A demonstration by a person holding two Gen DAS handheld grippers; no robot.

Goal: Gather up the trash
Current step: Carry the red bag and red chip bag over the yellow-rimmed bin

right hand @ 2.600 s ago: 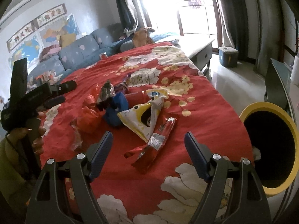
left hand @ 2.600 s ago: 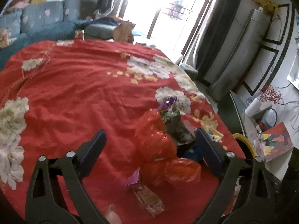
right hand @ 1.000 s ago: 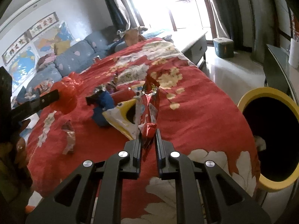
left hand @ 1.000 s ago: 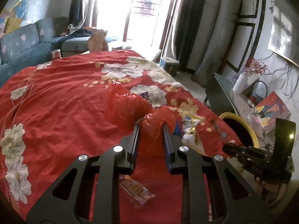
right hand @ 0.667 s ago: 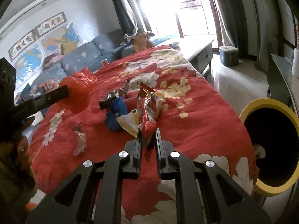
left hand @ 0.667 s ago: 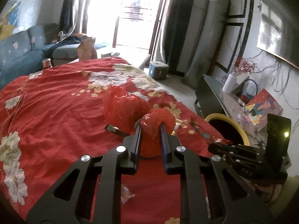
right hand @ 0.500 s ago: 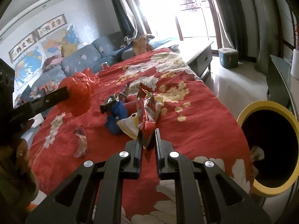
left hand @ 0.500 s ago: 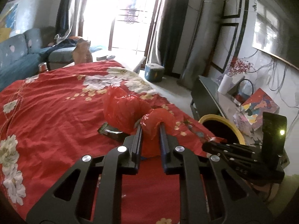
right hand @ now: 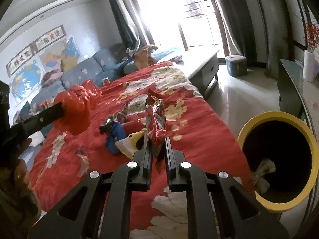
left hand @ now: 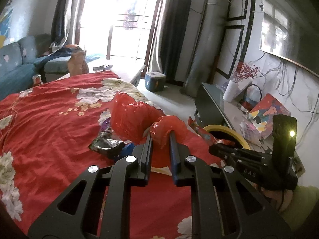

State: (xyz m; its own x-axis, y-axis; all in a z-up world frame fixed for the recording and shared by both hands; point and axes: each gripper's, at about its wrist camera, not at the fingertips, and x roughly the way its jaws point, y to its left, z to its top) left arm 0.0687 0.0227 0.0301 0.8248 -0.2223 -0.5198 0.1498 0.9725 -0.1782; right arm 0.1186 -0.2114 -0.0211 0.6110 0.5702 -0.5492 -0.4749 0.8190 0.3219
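Note:
My left gripper (left hand: pixel 160 137) is shut on a crumpled red plastic bag (left hand: pixel 133 117), held up above the red flowered bedspread (left hand: pixel 49 119). From the right wrist view the same red plastic bag (right hand: pixel 76 109) hangs at the left. My right gripper (right hand: pixel 158 142) is shut on a red snack wrapper (right hand: pixel 155 117) that stands upright between its jaws. The yellow-rimmed bin (right hand: pixel 279 159) sits to its right, off the bed's edge, with a white scrap inside. In the left wrist view the bin (left hand: pixel 227 131) shows behind the other gripper.
On the bedspread lie a blue wrapper (right hand: pixel 115 137), a yellow-white chip bag (right hand: pixel 129 143), a dark foil wrapper (right hand: pixel 108 123) and a small clear wrapper (right hand: pixel 82 159). A glass-topped stand (right hand: pixel 291 83) is behind the bin. A sofa (right hand: pixel 79 73) and low table (right hand: pixel 199 63) stand beyond.
Both grippers have risen with their loads. The red bag has lifted and swung right toward the bin side. The snack wrapper has come up off the bedspread and now stands upright.

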